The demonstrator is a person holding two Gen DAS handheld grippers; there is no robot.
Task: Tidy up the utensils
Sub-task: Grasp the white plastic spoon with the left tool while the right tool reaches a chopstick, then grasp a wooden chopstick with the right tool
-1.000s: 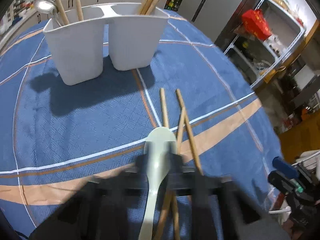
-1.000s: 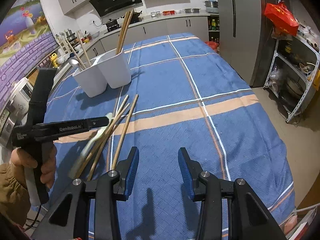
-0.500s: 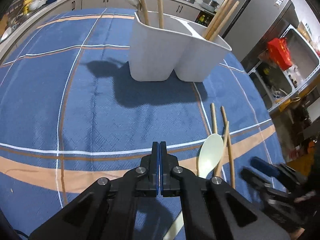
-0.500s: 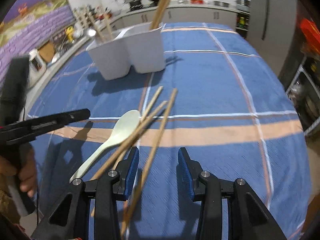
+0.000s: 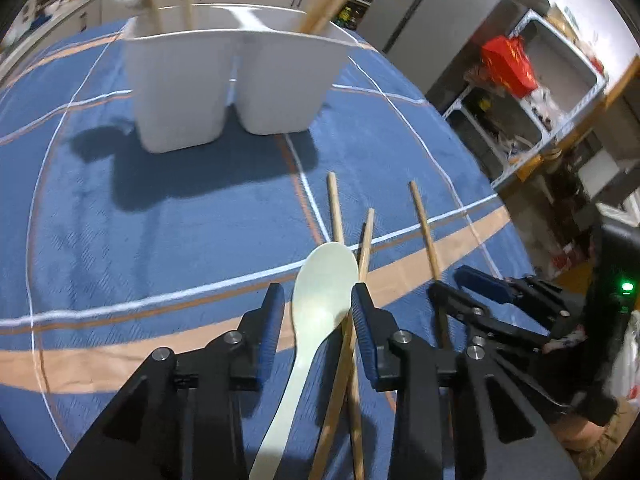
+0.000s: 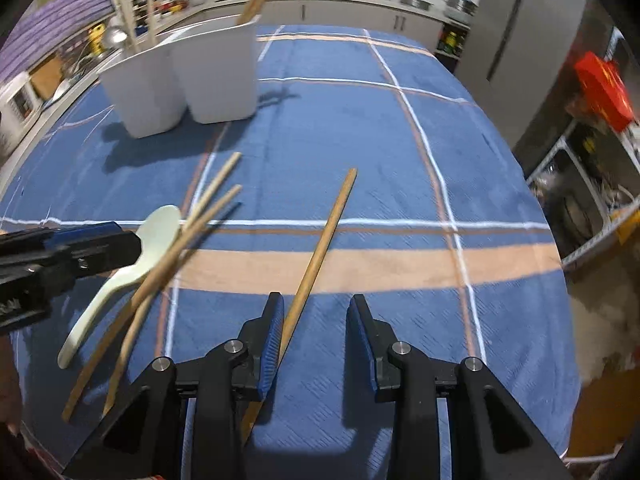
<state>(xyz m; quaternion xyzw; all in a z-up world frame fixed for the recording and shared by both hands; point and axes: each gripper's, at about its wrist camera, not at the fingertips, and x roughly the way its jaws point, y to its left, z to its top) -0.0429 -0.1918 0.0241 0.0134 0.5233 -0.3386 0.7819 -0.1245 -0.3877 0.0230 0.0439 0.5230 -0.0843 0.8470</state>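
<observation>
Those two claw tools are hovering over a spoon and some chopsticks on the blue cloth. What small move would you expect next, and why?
Probably the right gripper closes on the lone chopstick. Its jaws have just been closing, and the stick already lies between them, beside the left-hand pad, not yet pinched. The left gripper, just opened, straddles the pale spoon without pressing it. The white holder waits beyond.

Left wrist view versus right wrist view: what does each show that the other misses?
Only the left wrist view shows the left gripper from behind, open astride the pale spoon, pads not pressing.

Only the right wrist view shows the right gripper from behind, open, the lone chopstick beside its left finger.

Both show the white holder, the crossed chopsticks and the blue cloth.
</observation>
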